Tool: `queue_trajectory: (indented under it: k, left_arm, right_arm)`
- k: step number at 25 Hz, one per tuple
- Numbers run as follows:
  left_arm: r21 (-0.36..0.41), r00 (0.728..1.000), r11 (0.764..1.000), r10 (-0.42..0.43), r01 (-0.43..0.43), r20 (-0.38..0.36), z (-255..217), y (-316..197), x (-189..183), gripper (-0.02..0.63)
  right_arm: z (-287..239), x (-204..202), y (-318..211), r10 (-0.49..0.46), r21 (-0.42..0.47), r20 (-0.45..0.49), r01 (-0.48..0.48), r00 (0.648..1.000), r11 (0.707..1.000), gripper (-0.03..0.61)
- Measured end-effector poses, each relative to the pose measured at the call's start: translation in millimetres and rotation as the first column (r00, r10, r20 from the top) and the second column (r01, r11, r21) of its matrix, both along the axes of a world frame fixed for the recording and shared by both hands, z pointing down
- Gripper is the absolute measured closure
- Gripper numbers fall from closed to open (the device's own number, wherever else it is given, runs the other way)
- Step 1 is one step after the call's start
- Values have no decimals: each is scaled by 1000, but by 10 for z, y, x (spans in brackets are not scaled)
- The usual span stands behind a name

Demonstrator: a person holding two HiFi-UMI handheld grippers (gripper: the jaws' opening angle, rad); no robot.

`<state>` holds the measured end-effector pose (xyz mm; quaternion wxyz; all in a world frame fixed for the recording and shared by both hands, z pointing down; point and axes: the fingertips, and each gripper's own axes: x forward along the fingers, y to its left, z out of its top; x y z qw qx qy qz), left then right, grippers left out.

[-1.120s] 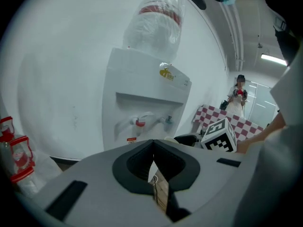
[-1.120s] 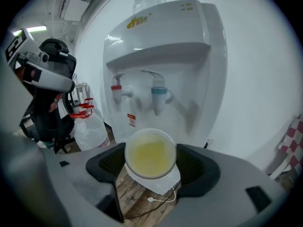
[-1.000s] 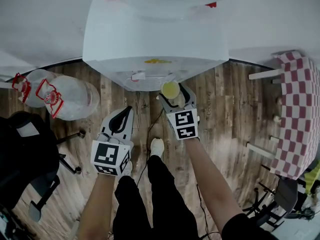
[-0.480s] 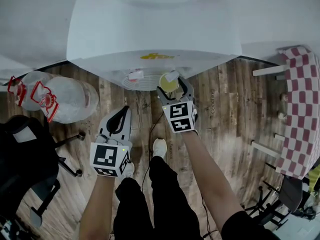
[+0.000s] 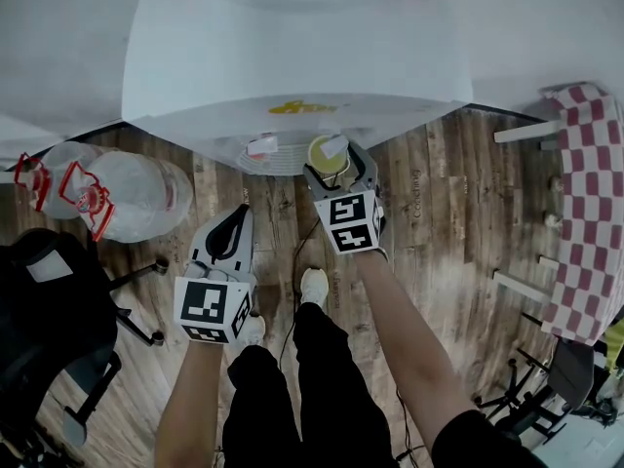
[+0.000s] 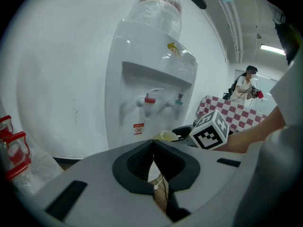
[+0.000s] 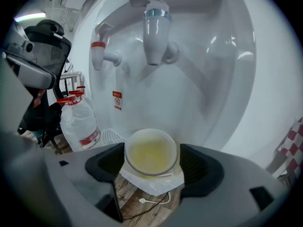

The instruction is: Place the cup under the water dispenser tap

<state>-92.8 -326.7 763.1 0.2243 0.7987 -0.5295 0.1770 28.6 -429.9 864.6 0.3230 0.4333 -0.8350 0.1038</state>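
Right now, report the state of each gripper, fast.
Left gripper: closed, jaws together, holding nothing.
Right gripper: closed on the pale yellow round plastic cup.

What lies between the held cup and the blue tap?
Nothing; the right gripper view shows an open gap between cup and blue tap.

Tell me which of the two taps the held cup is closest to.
The white blue-banded tap, above the pale yellow cup; the red-banded tap sits off to the side.
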Motion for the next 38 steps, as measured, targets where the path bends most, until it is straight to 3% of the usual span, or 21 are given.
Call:
queue_trajectory:
  k: [7, 20, 23, 28, 31, 38]
  left_arm:
    - [1, 1000, 1000, 9, -9, 4, -121, 42, 17, 600]
    - [21, 999, 999, 48, -48, -6, -766, 168, 123, 600]
    - [25, 998, 998, 58, -57, -16, -962, 236, 130, 600]
    - [33, 996, 996, 82, -81, -35, -1381, 411, 136, 600]
    - [39, 994, 994, 100, -98, -42, -1660, 563, 102, 600]
    - [76, 987, 986, 151, -147, -48, -2340, 1066, -53, 600]
  right_arm:
    - [-155, 47, 99, 21, -12, 28, -20, 999, 1000, 222]
    - [-709, 88, 500, 22, -58, 37, -20, 999, 998, 229]
    - [-925, 90, 625, 29, -52, 52, -26, 998, 998, 320]
    - [-1335, 121, 937, 68, -77, 93, -61, 993, 995, 398]
    - [-1646, 110, 1146, 85, -75, 109, -77, 990, 994, 482]
    - [-2456, 90, 1750, 167, -67, 190, -157, 967, 985, 546]
